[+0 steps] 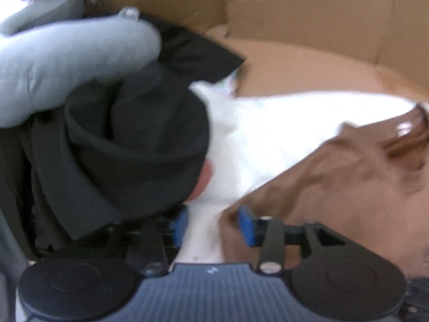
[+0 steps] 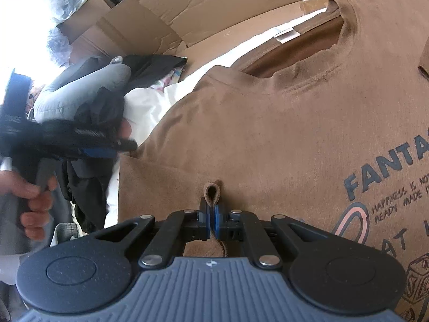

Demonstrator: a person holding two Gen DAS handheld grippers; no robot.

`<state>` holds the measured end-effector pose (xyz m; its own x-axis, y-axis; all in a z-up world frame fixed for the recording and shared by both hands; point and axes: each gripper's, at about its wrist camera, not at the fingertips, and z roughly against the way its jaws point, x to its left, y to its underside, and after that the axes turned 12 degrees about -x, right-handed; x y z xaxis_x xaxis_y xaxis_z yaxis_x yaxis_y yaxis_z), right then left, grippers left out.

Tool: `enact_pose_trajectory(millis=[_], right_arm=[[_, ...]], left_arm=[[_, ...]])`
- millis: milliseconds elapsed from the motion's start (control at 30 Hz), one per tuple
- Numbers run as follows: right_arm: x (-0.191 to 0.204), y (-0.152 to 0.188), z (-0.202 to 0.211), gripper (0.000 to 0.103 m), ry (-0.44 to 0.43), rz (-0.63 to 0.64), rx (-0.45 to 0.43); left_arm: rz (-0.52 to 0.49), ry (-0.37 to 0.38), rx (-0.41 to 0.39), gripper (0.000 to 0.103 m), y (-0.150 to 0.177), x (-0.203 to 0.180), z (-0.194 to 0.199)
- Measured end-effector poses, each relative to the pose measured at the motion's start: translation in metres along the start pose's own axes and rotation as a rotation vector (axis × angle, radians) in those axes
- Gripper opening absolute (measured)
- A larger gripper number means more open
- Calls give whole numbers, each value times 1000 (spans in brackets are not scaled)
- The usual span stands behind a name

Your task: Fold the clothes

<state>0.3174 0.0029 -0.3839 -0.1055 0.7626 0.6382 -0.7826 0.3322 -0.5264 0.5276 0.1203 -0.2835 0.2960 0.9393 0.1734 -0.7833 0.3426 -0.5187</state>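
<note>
Right gripper [image 2: 211,221] is clamping a raised pinch of the brown T-shirt [image 2: 268,134], pads pressed together on the fold. Left gripper [image 1: 213,226] is standing partly open, one blue pad at the shirt's edge, not pressing cloth. The shirt is lying spread, print up, over a white sheet [image 1: 268,128]. Beyond, dark and grey garments [image 1: 120,134] are piling beside cardboard boxes [image 2: 161,13].

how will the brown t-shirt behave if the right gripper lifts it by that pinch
Probably floppy: the brown t-shirt already puckers into a small loop at the right gripper, whose jaws are shut on it. Likely light, since it drapes in soft wrinkles. The rest would probably sag and drag along.
</note>
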Motion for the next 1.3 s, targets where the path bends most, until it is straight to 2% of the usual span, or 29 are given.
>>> enact_pose_trajectory(millis=[367, 400, 467, 533, 600, 667, 733, 800, 967, 1133, 1233, 1300], right_arm=[[-1, -4, 4, 1, 51, 44, -21], [-5, -4, 1, 7, 59, 37, -9], [-12, -5, 1, 9, 48, -5, 0], [-17, -6, 8, 17, 34, -42, 0], [-21, -5, 16, 24, 23, -69, -5], [-25, 0, 28, 29, 5, -100, -7], [-24, 7, 39, 29, -17, -110, -5], [-19, 15, 50, 29, -23, -93, -3], [-10, 36, 67, 29, -66, -115, 48], [-3, 56, 69, 29, -93, -183, 109], [6, 69, 68, 32, -95, -202, 142], [10, 77, 66, 33, -85, -211, 158]], left_arm=[[-66, -12, -9, 24, -2, 7, 3], [-68, -15, -10, 24, -4, 7, 4], [-64, -24, -18, 24, -8, 6, 8], [-49, -24, -53, 25, -10, 6, 18], [-26, -30, -97, 31, -10, 8, 33], [40, 3, -148, 38, -6, 14, 53], [109, 50, -184, 39, 5, 20, 72], [130, 73, -200, 39, 19, 23, 87], [191, 119, -206, 37, 83, 24, 100], [201, 143, -238, 37, 136, 26, 126], [202, 152, -241, 37, 164, 29, 128], [195, 155, -239, 31, 180, 25, 132]])
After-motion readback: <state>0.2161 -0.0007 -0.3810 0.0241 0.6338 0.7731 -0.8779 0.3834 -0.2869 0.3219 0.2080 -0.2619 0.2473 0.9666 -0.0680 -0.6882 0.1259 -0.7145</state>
